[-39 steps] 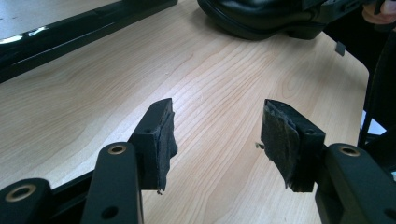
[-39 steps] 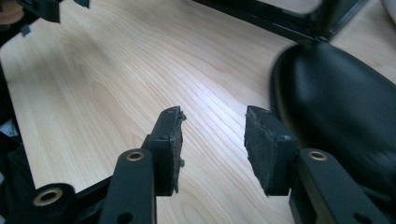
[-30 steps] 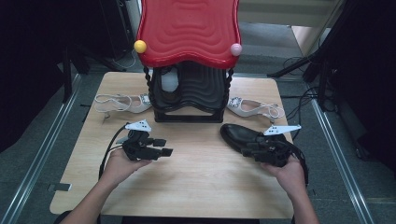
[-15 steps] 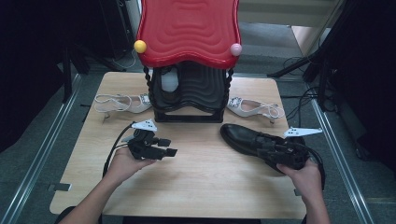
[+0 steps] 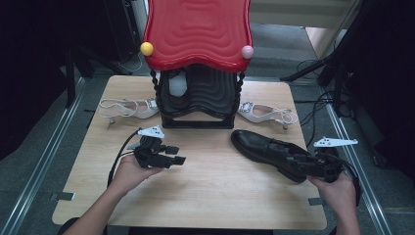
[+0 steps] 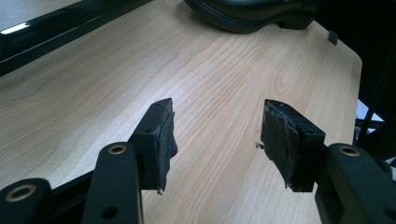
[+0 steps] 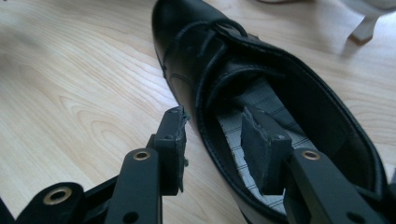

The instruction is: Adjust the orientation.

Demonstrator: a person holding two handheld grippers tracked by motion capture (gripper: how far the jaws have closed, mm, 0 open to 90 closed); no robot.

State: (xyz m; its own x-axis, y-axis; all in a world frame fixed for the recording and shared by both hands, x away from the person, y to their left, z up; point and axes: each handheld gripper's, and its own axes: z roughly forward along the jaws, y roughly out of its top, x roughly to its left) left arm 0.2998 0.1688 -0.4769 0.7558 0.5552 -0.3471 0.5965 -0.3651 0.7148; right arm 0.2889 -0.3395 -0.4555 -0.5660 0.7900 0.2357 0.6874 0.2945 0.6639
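1. We identify one black leather lace-up shoe (image 5: 274, 149) with a smooth, glossy upper.
2. We find it resting sole-down and upright on the light wood worktop (image 5: 205, 196), at its right half.
3. In the high view, we see its rounded toe pointing left toward the worktop centre and its heel toward the right edge.
4. In the right gripper view, the shoe (image 7: 243, 84) shows its laces across the vamp and an open collar.
5. We note a pale, lined insole inside the opening.
6. In the left gripper view, we see its sole edge and raised heel (image 6: 261, 14).
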